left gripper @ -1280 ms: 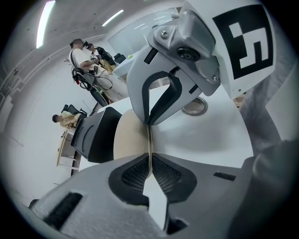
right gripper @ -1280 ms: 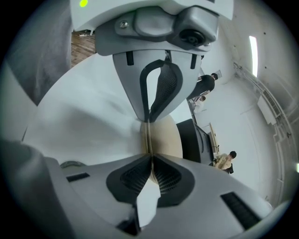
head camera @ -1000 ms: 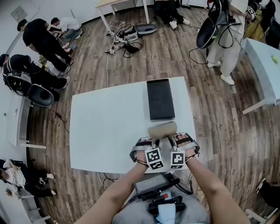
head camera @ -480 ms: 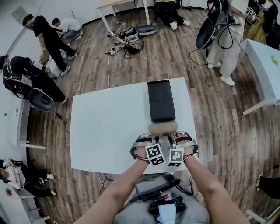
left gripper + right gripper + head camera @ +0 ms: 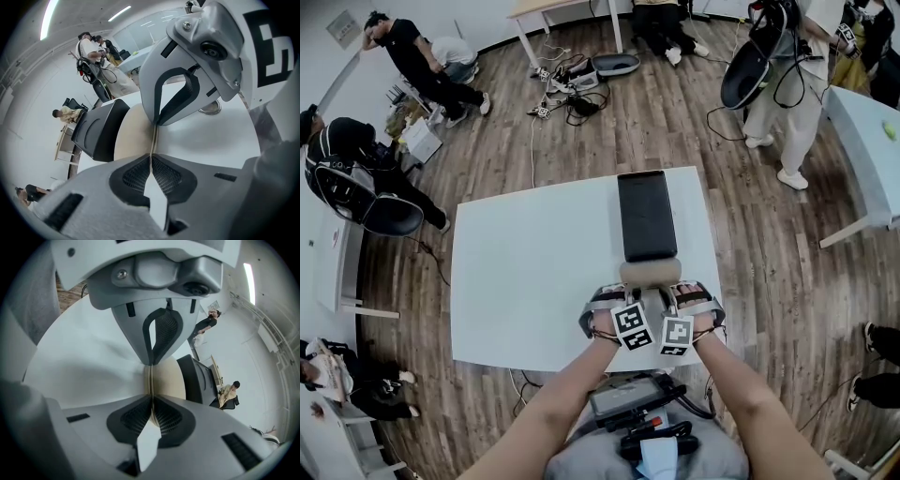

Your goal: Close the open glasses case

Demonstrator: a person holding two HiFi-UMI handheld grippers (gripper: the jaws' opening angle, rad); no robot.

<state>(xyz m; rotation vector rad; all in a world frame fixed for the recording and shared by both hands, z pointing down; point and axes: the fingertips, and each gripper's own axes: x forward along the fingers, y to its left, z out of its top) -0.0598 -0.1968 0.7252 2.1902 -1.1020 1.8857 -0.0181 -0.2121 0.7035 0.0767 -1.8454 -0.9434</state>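
Pinching one glasses case [image 5: 647, 220] (beige flap): left claw [image 5: 151, 161], right claw [image 5: 151, 404], both clamped shut.

Glasses case [image 5: 646, 217] open: blk half flat, beige half adjoining

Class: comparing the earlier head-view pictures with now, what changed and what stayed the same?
Only the background changed: a person in black at upper left stepped away. On the table nothing visibly moved: left gripper and right gripper stay shut, side by side at the near end of the open glasses case.
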